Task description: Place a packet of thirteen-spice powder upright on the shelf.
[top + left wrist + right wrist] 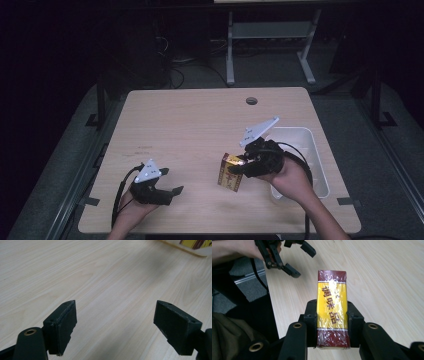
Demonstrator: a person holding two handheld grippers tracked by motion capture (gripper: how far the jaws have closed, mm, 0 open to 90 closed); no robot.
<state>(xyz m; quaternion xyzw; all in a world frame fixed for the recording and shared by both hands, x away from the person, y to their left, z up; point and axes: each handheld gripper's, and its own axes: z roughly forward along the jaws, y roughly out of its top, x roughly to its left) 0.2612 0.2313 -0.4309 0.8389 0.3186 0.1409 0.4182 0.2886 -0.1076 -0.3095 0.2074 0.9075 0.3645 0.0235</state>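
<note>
The right gripper (243, 167) is clamped on a box (230, 173). The box is yellow with dark red ends and shiny wrap. In the right gripper view, the two black jaws squeeze the long sides of the box (332, 310), near its lower half. The long way of the box runs straight out from the jaws, so most of it sticks out past them.

In the high view the box is above the table (200, 120), a bit right of the middle. It looks lifted off the wood, but the room is dim, so I cannot be sure that it is not touching.

A white bin (320, 175) sits just beside the right hand, on its far right side. The box is on the other side of that hand, away from the bin. My guess is that the box goes into the bin, so the right hand would have to swing it back to the right.

The left gripper (170, 192) is low near the front left of the table, well apart from the box. Its jaws stand wide apart with only bare wood between them. The right hand is much nearer to the bin.
</note>
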